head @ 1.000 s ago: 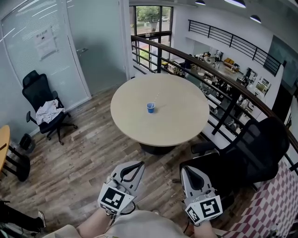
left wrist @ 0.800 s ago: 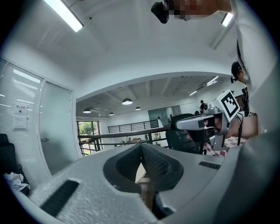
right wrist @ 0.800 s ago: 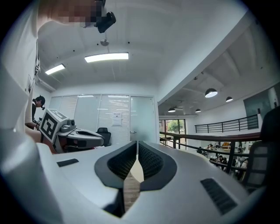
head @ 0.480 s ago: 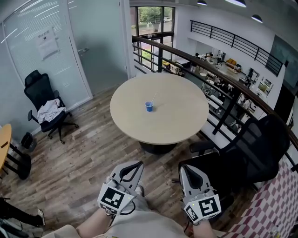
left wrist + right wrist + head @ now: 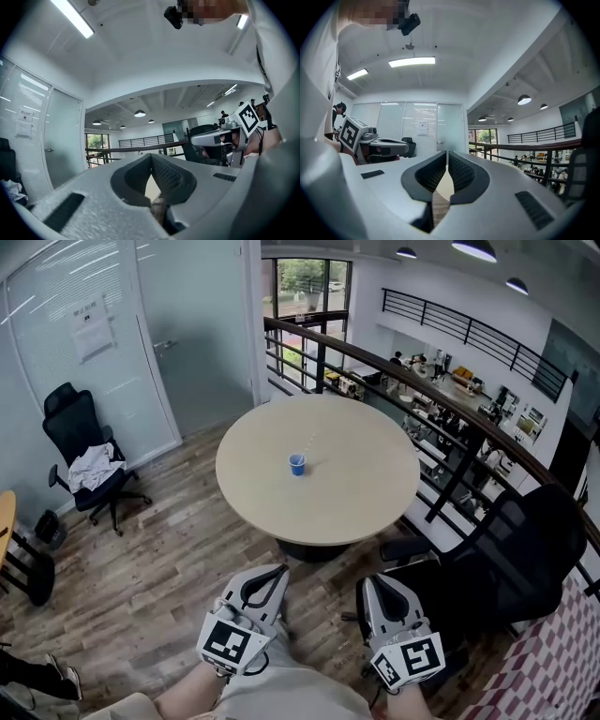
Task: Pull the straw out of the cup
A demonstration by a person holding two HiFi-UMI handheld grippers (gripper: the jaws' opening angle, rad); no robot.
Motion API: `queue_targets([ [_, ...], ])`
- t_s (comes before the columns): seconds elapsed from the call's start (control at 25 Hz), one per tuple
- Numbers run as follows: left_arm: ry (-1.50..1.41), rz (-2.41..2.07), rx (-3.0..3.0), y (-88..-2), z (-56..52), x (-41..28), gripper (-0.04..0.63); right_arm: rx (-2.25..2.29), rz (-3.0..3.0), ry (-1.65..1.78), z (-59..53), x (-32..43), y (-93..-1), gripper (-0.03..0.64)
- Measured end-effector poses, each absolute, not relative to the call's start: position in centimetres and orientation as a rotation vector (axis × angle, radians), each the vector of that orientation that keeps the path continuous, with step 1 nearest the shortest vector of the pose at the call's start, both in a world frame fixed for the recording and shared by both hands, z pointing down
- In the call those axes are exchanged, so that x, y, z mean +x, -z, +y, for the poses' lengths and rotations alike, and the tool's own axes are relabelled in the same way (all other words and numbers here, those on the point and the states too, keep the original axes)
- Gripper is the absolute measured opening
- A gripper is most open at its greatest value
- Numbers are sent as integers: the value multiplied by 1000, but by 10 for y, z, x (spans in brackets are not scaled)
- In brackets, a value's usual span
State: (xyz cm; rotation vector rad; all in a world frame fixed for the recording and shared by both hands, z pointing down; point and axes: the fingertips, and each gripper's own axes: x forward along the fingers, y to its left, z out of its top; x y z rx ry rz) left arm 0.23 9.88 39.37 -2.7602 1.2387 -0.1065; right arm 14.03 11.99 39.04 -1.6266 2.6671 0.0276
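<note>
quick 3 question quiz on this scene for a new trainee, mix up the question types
1. True or false: the blue cup stands on the round table with the straw in it.
2. The right claw has its jaws: A) wide apart; B) together, with nothing between them; C) closed on the straw.
3. Which touches the cup: the left claw, the right one, or neither?

Key: 1 true. 2 B. 3 neither; both are over the floor, short of the table.
</note>
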Motion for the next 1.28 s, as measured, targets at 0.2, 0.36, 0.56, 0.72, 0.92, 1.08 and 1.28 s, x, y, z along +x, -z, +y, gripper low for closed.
queue_targets([
  [0.2,114,1205,-2732,-396,61,-4,14,-1641,2673,-25,82,140,-388,29],
  [0.36,120,1200,-2735,-398,26,-9,14,-1638,2687,-21,50,130,-393,29],
  [0.56,94,1216,-2771,-397,-21,-13,14,-1651,2693,12,6,125,-399,29],
  [0.72,63,1226,-2803,-390,-61,-18,14,-1652,2706,34,-31,119,-398,29],
  [0.92,34,1217,-2827,-377,-118,-28,14,-1665,2709,44,-85,105,-392,29],
  [1.08,84,1201,-2817,-378,-164,-38,14,-1688,2709,65,-130,96,-392,29],
  [1.28,116,1198,-2843,-385,-221,-54,14,-1736,2728,85,-189,81,-401,29],
])
